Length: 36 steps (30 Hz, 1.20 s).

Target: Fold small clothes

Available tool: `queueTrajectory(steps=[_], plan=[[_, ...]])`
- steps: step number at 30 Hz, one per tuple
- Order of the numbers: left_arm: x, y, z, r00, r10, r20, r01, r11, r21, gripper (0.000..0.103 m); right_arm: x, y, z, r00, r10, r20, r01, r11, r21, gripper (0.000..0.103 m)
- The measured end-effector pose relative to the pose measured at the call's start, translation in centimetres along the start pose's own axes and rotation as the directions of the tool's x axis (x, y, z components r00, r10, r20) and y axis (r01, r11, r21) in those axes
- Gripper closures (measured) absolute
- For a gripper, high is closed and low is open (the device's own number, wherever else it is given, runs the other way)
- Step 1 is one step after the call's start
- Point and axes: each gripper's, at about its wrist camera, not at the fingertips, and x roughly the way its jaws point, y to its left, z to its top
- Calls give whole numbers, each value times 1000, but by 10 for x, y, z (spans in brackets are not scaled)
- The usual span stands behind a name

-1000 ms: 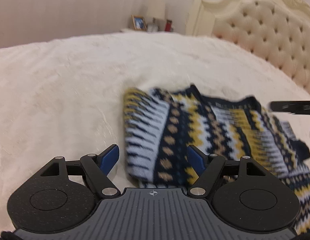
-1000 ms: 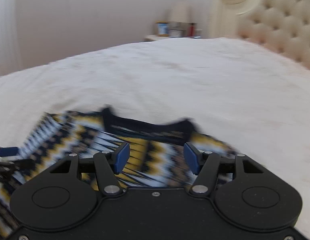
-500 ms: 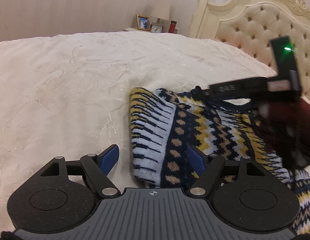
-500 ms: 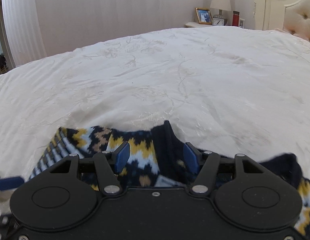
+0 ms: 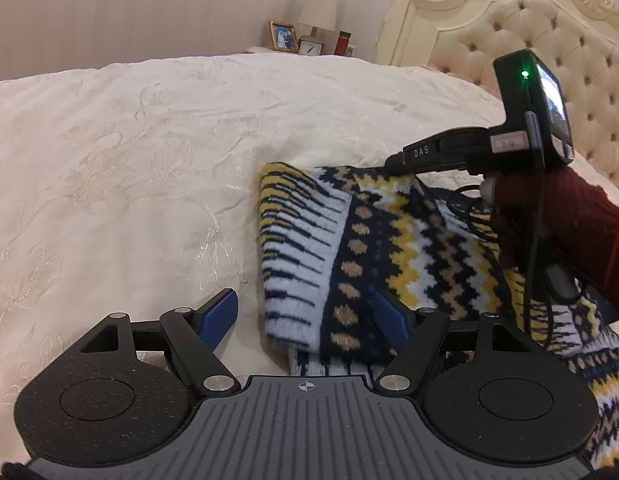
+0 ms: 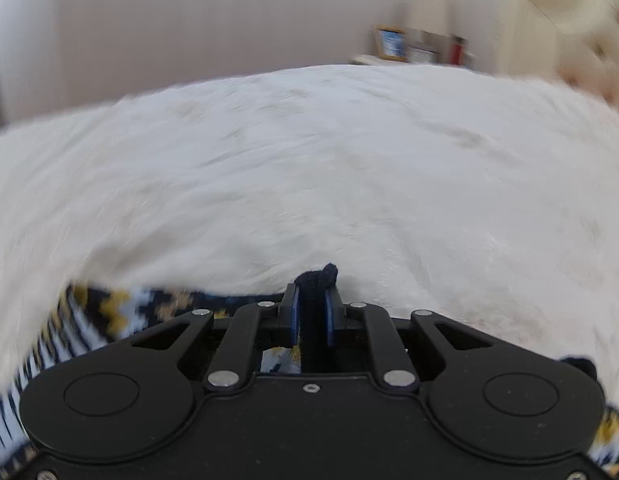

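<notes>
White bedspread point(image 6: 309, 168) fills the right view, whose hand-held gripper point(image 6: 312, 314) is closing on the sweater point(image 5: 349, 248)'s navy edge.

sweater point(image 5: 373, 248) on bed point(image 5: 121, 168), headboard point(image 5: 549, 40) behind, nightstand point(image 5: 269, 50) beyond

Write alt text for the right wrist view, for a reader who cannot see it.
The right gripper is closing its blue pads on a dark navy edge of the patterned knit garment, which lies on a white bedspread. The view is blurred, with a bedside shelf faintly visible behind.
</notes>
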Motion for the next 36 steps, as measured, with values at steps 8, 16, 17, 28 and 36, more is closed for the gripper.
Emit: queueTrajectory(steps=[8, 16, 17, 28, 36], plan=[[0, 1, -2, 1000, 0, -14, 0, 1000, 10, 30, 1, 16, -7, 1000, -21, -5, 20, 994, -109, 55], [2, 0, -1, 1000, 6, -9, -6, 1000, 9, 30, -53, 10, -11, 992, 19, 128, -10, 998, -69, 42], [2, 1, -1, 1000, 8, -11, -8, 1000, 9, 30, -62, 11, -16, 990, 27, 135, -19, 998, -63, 40], [12, -2, -9, 1000, 11, -30, -9, 999, 48, 19, -160, -4, -81, 990, -14, 139, 11, 1000, 23, 22], [-9, 5, -12, 999, -27, -23, 27, 1000, -7, 20, -244, -25, -140, 990, -38, 135, 11, 981, 194, 21]])
